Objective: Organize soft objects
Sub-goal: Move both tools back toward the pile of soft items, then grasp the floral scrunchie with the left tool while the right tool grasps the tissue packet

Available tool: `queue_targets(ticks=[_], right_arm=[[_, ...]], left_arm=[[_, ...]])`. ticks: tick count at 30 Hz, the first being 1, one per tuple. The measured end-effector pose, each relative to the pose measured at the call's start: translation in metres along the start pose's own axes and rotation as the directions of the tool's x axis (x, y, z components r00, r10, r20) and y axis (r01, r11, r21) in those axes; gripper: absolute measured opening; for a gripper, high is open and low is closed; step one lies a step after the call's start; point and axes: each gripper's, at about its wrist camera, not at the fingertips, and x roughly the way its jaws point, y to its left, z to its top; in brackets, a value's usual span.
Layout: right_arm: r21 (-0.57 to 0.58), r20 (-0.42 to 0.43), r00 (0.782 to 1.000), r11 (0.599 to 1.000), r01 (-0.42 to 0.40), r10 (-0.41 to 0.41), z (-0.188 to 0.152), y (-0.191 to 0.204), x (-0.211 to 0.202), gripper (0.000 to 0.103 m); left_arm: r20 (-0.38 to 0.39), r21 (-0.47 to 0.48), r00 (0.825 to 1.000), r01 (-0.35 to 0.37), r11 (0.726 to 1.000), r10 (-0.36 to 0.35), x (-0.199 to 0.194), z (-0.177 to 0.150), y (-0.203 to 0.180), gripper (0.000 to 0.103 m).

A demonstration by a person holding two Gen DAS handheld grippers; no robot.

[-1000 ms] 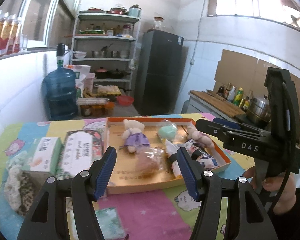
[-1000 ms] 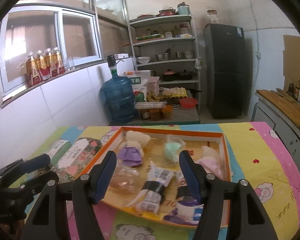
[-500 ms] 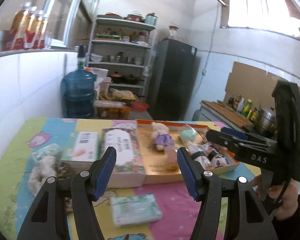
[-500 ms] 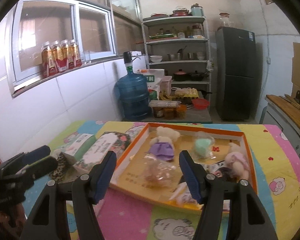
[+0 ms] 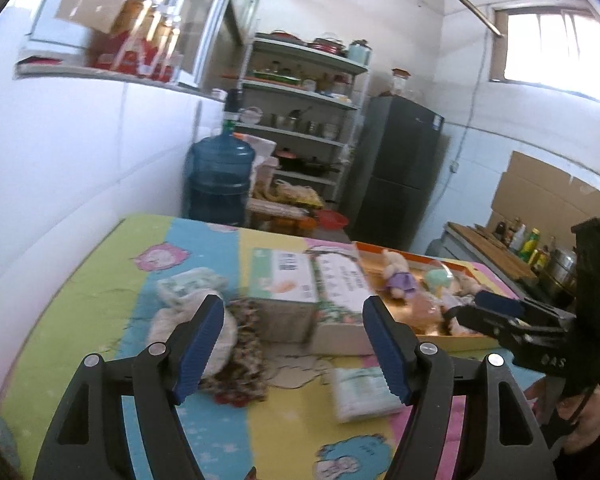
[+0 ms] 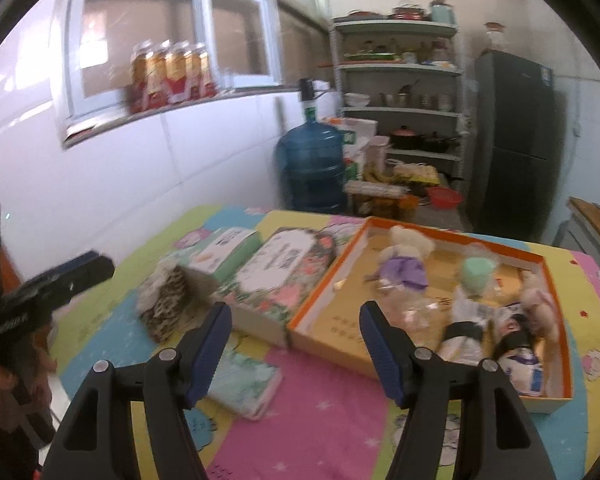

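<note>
An orange-rimmed box (image 6: 452,234) on the patterned table holds a bear in a purple dress (image 6: 406,260), a bagged green soft ball (image 6: 476,276) and a pink plush (image 6: 540,304). Left of it lie a leopard-print soft piece (image 5: 248,344) and a small tissue pack (image 5: 364,394). My left gripper (image 5: 294,344) hovers over the leopard piece, its jaws opening, nothing between them. My right gripper (image 6: 298,344) hangs above the tissue pack (image 6: 246,380) and the box's left wall, its jaws also opening and empty.
A floral tissue box (image 6: 280,276) and a green one (image 6: 224,252) lie side by side left of the orange box. A white tiled wall runs along the table's left. A water jug (image 6: 312,164), shelves and a dark fridge (image 6: 512,136) stand beyond the far edge.
Both grippers have swung left, away from the orange box, which now sits to the right in both views. The leopard piece and tissue pack came under them. Both jaws stand wider.
</note>
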Motion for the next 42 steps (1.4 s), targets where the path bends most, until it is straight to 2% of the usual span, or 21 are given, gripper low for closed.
queue_targets(ticks=[2, 7, 16, 19, 26, 33, 38, 42], right_arm=[[-0.041, -0.025, 0.999, 0.998, -0.044, 0.043, -0.004, 0.011, 0.006, 0.074], [-0.114, -0.076, 0.990, 0.985, -0.125, 0.117, -0.011, 0.031, 0.018, 0.074], [-0.248, -0.190, 0.963, 0.939, -0.236, 0.192, -0.023, 0.051, 0.043, 0.074], [-0.294, -0.237, 0.950, 0.918, -0.267, 0.201, -0.026, 0.056, 0.052, 0.074], [-0.384, -0.334, 0.920, 0.861, -0.333, 0.206, -0.027, 0.061, 0.076, 0.074], [-0.411, -0.458, 0.861, 0.806, -0.426, 0.221, -0.027, 0.060, 0.104, 0.074], [-0.399, -0.516, 0.823, 0.784, -0.475, 0.237, -0.030, 0.057, 0.118, 0.074], [-0.379, -0.539, 0.808, 0.787, -0.487, 0.240, -0.036, 0.057, 0.123, 0.073]], left_arm=[[0.004, -0.015, 1.000, -0.024, 1.000, 0.024, -0.003, -0.002, 0.013, 0.074], [0.013, -0.046, 0.997, -0.079, 0.996, 0.079, -0.010, -0.004, 0.038, 0.074], [0.014, -0.057, 0.984, -0.174, 0.983, 0.175, -0.022, -0.006, 0.077, 0.074], [0.011, -0.063, 0.983, -0.183, 0.981, 0.184, -0.024, -0.006, 0.084, 0.074], [-0.018, -0.046, 0.986, -0.164, 0.985, 0.163, -0.015, -0.011, 0.081, 0.074], [-0.060, -0.017, 0.994, -0.088, 0.996, 0.086, 0.003, -0.015, 0.072, 0.074], [-0.101, 0.012, 0.994, -0.051, 0.999, 0.052, 0.022, -0.017, 0.065, 0.074], [-0.136, 0.030, 0.990, -0.040, 0.999, 0.044, 0.040, -0.017, 0.061, 0.074]])
